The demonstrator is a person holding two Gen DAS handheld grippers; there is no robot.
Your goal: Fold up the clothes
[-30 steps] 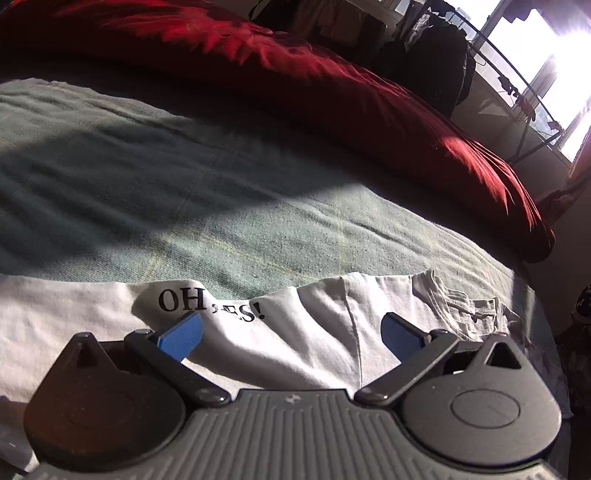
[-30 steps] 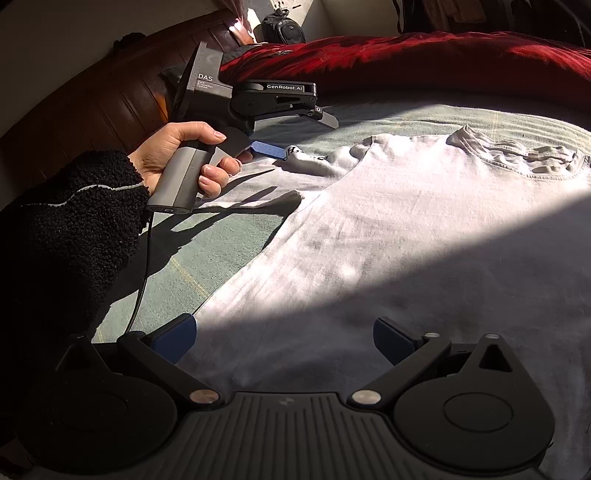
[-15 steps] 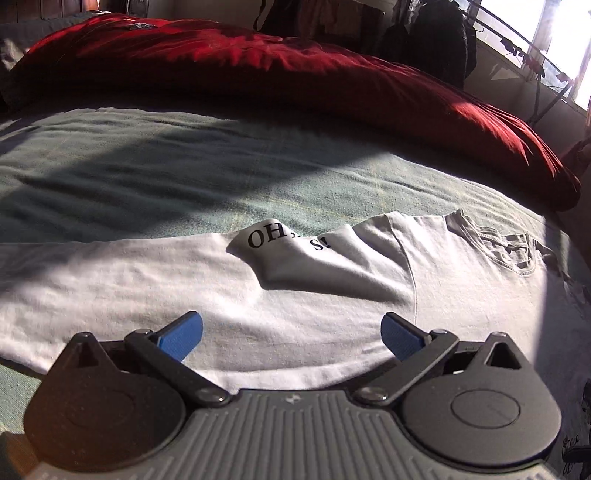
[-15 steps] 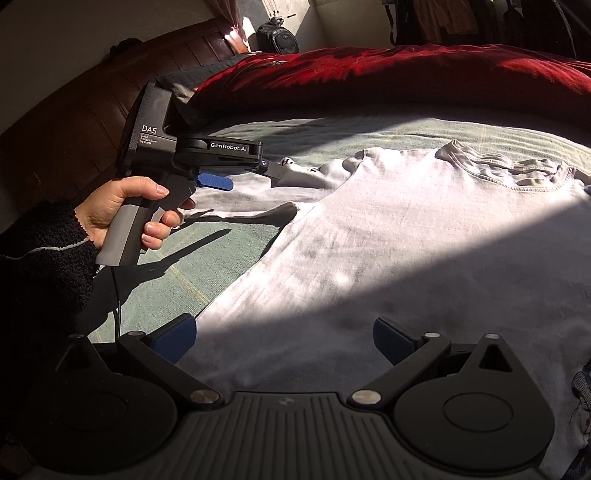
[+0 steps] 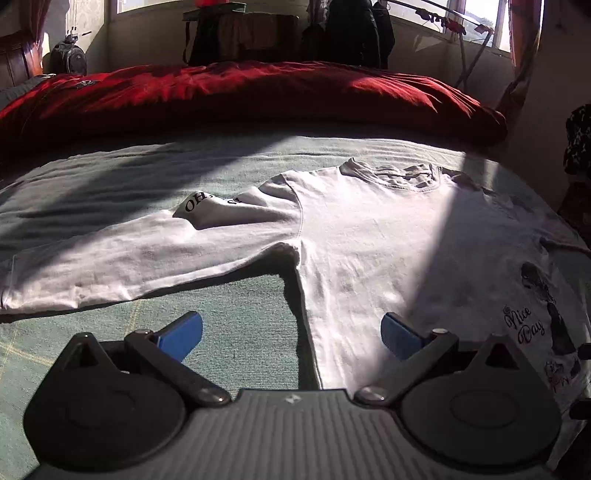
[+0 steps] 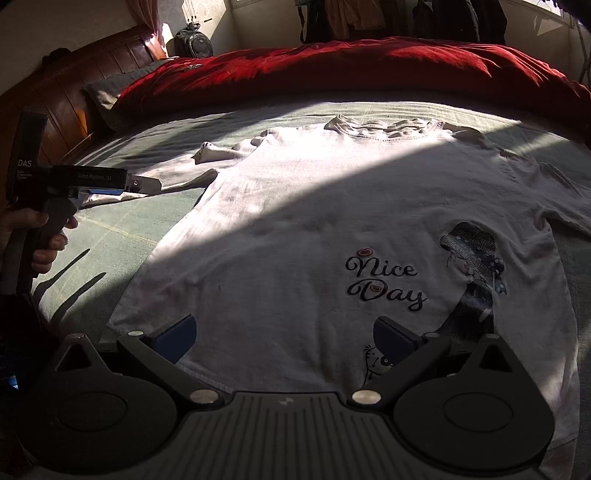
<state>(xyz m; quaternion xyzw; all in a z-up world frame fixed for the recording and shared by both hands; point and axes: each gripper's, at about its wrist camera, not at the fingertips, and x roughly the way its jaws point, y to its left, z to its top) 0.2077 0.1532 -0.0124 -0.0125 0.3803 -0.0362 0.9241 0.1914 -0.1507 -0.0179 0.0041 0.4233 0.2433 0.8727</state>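
Both tongs, left (image 5: 291, 332) and right (image 6: 284, 338), spread apart, empty, over white shirt (image 6: 314, 229) hem edge.

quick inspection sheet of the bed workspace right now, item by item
surface: green bedsheet, partly in shadow, partly sunlit.
job's things: white t-shirt lies flat, print up, "Nice Day" graphic; its sleeve is spread out with the cuff turned over.
clutter: red duvet bunched along the far side.
grippers: left claw open, over the shirt's side edge; right claw open, over the hem; both hold nothing.
cables: nothing seen.
surroundings: wooden headboard, backpack, hanging clothes, windows.
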